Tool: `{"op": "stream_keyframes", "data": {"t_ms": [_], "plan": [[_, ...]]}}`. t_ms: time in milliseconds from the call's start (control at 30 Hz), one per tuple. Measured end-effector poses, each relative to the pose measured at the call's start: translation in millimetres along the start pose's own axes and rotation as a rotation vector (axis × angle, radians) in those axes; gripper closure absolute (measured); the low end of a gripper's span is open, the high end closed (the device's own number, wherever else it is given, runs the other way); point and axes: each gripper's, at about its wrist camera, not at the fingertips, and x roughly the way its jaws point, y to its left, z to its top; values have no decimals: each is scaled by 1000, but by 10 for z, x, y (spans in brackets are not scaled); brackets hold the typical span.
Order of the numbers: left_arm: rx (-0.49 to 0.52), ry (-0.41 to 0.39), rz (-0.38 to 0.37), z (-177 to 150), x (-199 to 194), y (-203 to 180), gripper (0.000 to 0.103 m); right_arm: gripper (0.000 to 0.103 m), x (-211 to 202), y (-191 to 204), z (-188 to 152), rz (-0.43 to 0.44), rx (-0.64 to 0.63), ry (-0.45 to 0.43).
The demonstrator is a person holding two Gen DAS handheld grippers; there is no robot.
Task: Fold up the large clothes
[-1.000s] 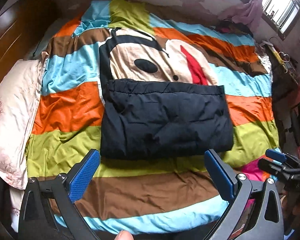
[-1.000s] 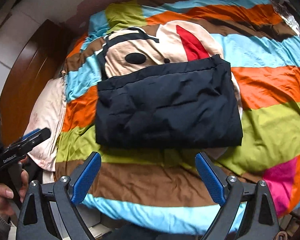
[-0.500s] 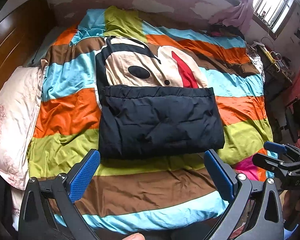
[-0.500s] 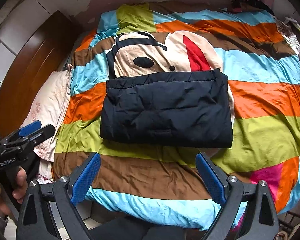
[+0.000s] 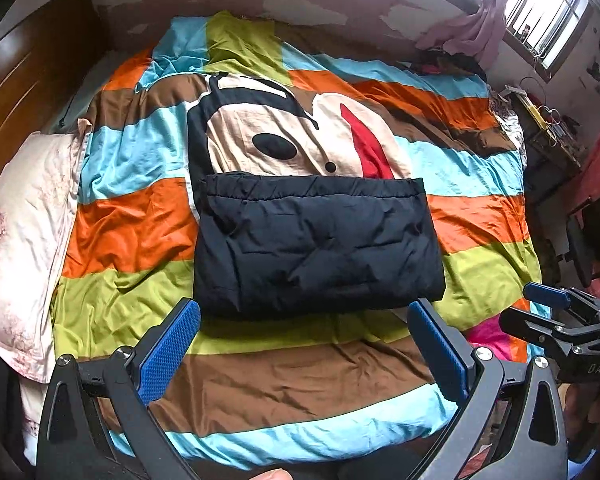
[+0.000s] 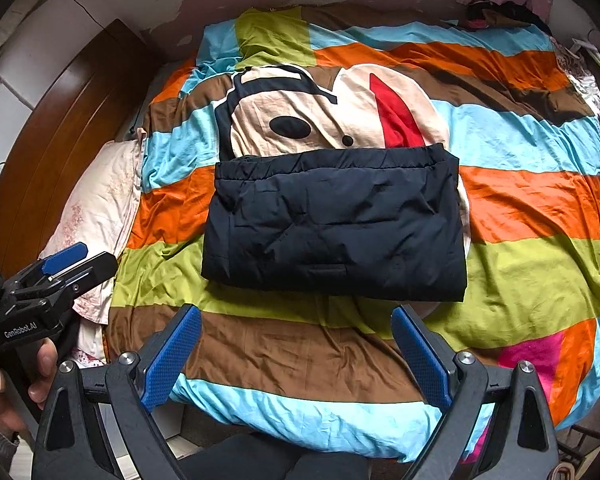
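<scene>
Navy padded jacket (image 5: 316,244) lies folded into a rectangle mid-bed on the striped duvet (image 5: 132,216). My left gripper (image 5: 300,354) and right gripper (image 6: 296,354) hover above the near edge, all 4 fingers spread, empty. I judge folding finished; best withdraw without brushing the bundle.

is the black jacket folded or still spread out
Folded: the black jacket lies as a compact rectangle on the striped bedspread, layered edges along its far side, no sleeves sticking out.
</scene>
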Motion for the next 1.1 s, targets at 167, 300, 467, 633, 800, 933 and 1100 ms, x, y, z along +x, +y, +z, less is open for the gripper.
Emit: {"op": "stream_keyframes", "data": {"t_ms": [167, 300, 467, 633, 800, 933, 1100], "plan": [[-2, 2, -4, 6, 0, -4, 1, 7, -4, 6, 7, -2, 1, 1], [-4, 1, -4, 6, 6, -9, 1, 7, -10, 14, 12, -1, 0, 4], [-2, 3, -4, 7, 3, 0, 1, 7, -11, 17, 9, -1, 0, 2], [-3, 1, -3, 2, 12, -3, 1, 7, -11, 34, 16, -2, -5, 2], [-1, 2, -6, 4, 9, 10, 1, 7, -7, 43, 8, -2, -5, 1], [1, 2, -7, 3, 1, 19, 1, 7, -2, 57, 4, -3, -6, 1], [-1, -4, -5, 1, 5, 9, 1, 7, -4, 63, 7, -3, -5, 0]]}}
